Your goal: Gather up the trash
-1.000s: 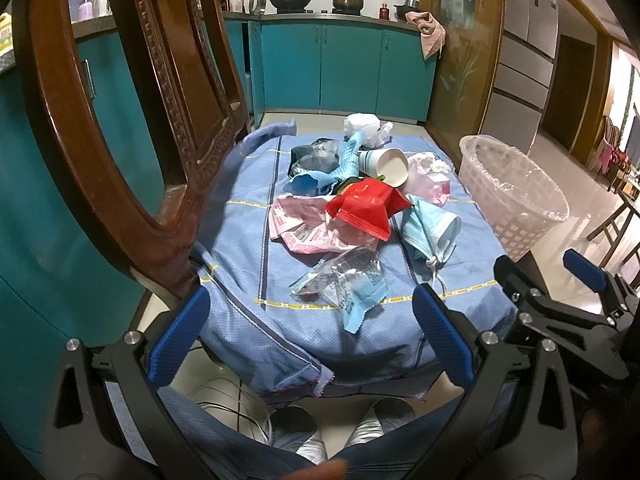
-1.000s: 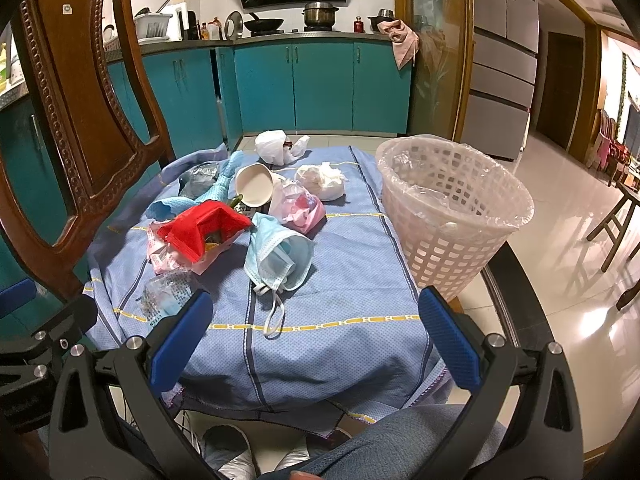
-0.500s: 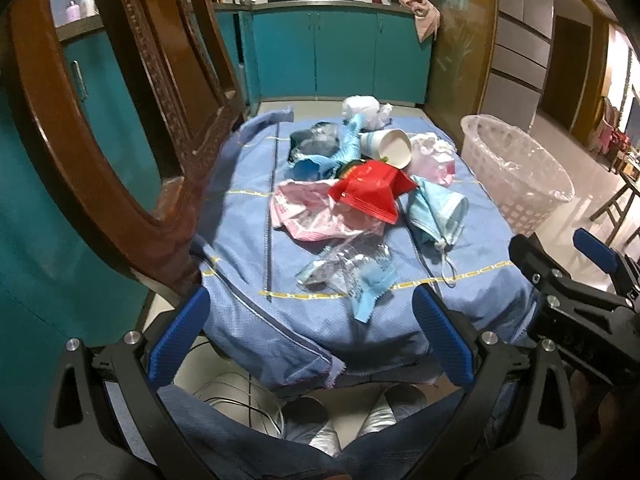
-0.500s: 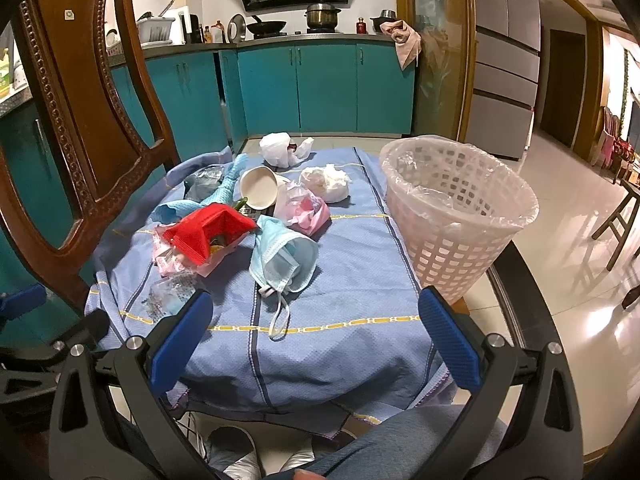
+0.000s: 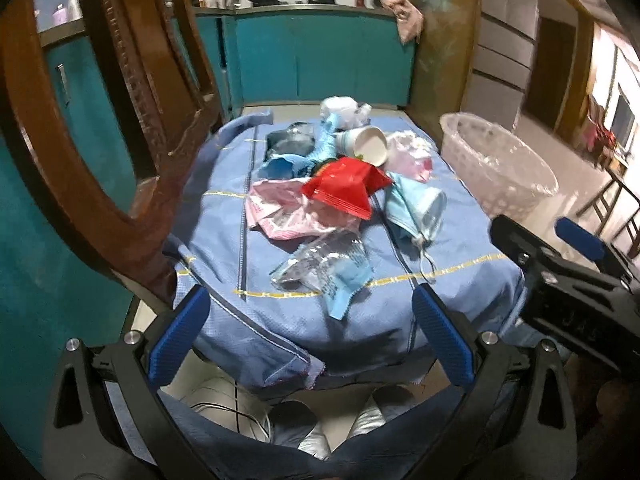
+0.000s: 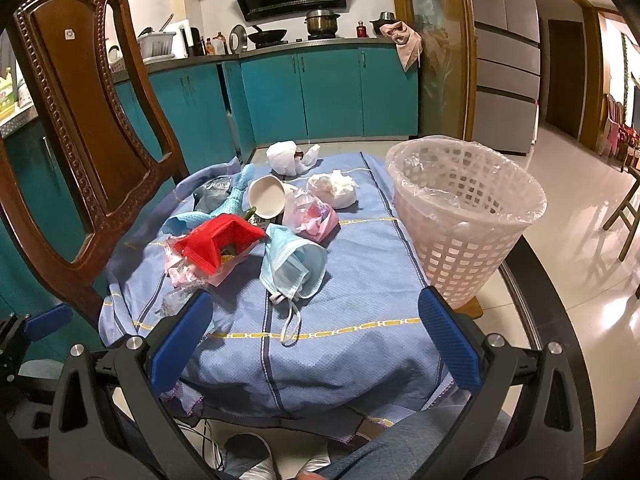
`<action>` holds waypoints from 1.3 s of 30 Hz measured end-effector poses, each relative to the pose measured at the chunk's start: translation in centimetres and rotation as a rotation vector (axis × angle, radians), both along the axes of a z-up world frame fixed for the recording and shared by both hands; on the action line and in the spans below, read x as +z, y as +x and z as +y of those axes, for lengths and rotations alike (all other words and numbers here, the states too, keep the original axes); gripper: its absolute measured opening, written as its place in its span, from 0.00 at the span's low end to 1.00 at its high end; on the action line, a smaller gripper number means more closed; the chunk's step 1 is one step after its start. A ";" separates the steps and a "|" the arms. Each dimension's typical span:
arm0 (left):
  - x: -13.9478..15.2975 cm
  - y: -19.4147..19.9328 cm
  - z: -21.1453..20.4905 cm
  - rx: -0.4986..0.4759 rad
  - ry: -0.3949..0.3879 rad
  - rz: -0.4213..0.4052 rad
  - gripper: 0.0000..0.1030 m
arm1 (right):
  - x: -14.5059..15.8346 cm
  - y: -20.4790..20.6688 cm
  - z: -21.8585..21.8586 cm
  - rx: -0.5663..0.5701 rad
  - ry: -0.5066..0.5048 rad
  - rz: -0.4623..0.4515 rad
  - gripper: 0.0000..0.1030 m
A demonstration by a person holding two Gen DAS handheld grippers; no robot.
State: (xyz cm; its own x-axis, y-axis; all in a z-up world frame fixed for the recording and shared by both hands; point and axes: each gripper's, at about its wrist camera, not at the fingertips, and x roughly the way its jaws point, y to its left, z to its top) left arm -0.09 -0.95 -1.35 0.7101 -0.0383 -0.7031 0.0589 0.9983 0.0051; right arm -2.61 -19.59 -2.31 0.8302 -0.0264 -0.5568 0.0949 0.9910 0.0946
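You hold both grippers at the near edge of the table (image 6: 360,264), which is draped in a blue cloth with yellow lines. Your left gripper (image 5: 308,338) has its blue fingers (image 5: 178,338) spread wide with nothing between them, and your right gripper (image 6: 314,340) is spread wide and empty in the same way. In the left wrist view the right gripper shows at the right edge, just beside the table's near right corner.

The trash lies in a loose heap along the middle of the cloth. Nearest you on the left sits a clear crumpled wrapper (image 5: 328,264) with light blue print. Just beyond it a pink plastic bag (image 5: 280,212) lies flat, and a red snack packet (image 5: 346,190) rests on its far right part. To the right of the red packet a light blue face mask (image 6: 292,268) lies folded, its ear loop trailing toward you. Farther back a white paper cup (image 6: 266,198) lies on its side with its mouth facing you, touching a knotted pink and clear bag (image 6: 312,214) on its right. A ball of white tissue (image 6: 334,188) sits just behind that bag, and a white plastic bag (image 6: 288,158) lies at the far edge. A dark clear bag (image 5: 292,142) and a light blue wrapper (image 5: 320,156) lie on the far left of the heap.

A white lattice waste basket (image 6: 464,248) with a clear liner stands on the table's right side, upright and near the mask. A carved wooden chair (image 6: 84,128) stands at the left.
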 end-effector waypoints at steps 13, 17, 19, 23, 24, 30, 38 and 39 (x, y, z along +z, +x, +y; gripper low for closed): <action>-0.8 0.3 0.6 0.041 0.001 0.024 0.97 | 0.5 -0.4 0.1 0.020 0.035 -0.049 0.98; -0.9 0.8 0.8 0.020 0.004 0.050 0.97 | 0.3 -0.3 0.1 0.020 0.030 -0.042 0.98; -1.0 1.1 0.7 -0.004 -0.001 0.061 0.98 | 0.2 -0.1 0.2 0.020 0.016 -0.032 0.98; -1.2 1.5 0.8 -0.012 -0.035 0.028 0.98 | 0.1 0.0 0.1 0.037 0.030 -0.025 0.98; -1.5 1.9 0.7 -0.022 -0.040 0.029 0.98 | 0.1 -0.1 -0.1 0.036 0.040 -0.026 0.98; -2.7 4.5 -0.9 -0.074 0.001 0.039 0.91 | -0.1 0.0 -0.3 0.029 0.050 -0.016 0.98; -6.0 7.7 -2.4 -0.114 0.037 0.136 0.61 | -0.2 0.3 -0.1 0.036 0.044 -0.005 0.98; -6.2 7.7 -2.4 -0.111 0.045 0.120 0.52 | -0.2 0.4 0.0 0.041 0.044 -0.002 0.98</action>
